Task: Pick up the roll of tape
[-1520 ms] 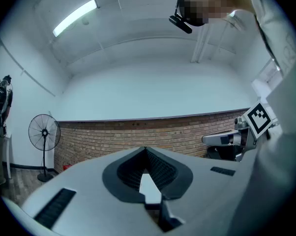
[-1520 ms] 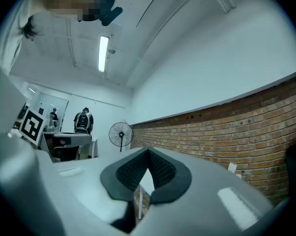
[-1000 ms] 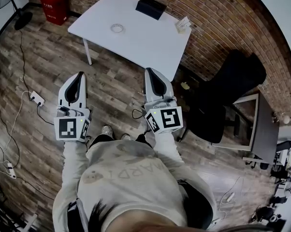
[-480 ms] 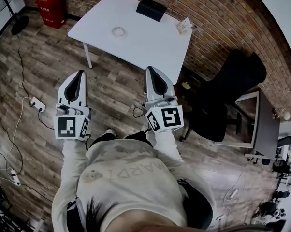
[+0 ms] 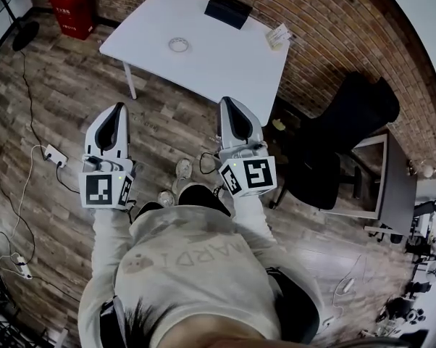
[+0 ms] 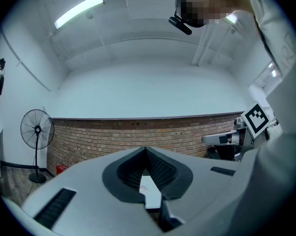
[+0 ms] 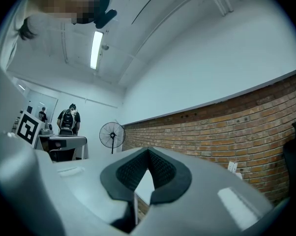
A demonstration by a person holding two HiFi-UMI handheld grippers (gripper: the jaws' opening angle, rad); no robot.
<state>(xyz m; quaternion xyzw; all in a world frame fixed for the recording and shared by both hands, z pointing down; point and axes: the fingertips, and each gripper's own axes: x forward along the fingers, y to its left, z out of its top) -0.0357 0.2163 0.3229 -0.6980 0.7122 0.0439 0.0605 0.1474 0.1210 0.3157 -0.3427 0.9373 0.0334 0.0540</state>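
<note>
While the left gripper (image 5: 117, 110) and the right gripper (image 5: 228, 103) are both closed on nothing above the wooden floor (image 5: 167, 125), the power strip (image 5: 55, 153) lies off to their left, out of the path. Farther on, the roll of tape (image 5: 177, 44) lies flat and alone on the white table (image 5: 218, 64), well apart from the black box (image 5: 227, 10); likely light, stiff and thin, it suits a pinch across its rim.

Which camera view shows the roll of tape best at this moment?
The head view: the roll of tape lies whole on the white table. The left gripper view shows at most a faint speck past its jaws; the right gripper view shows no tape.
</note>
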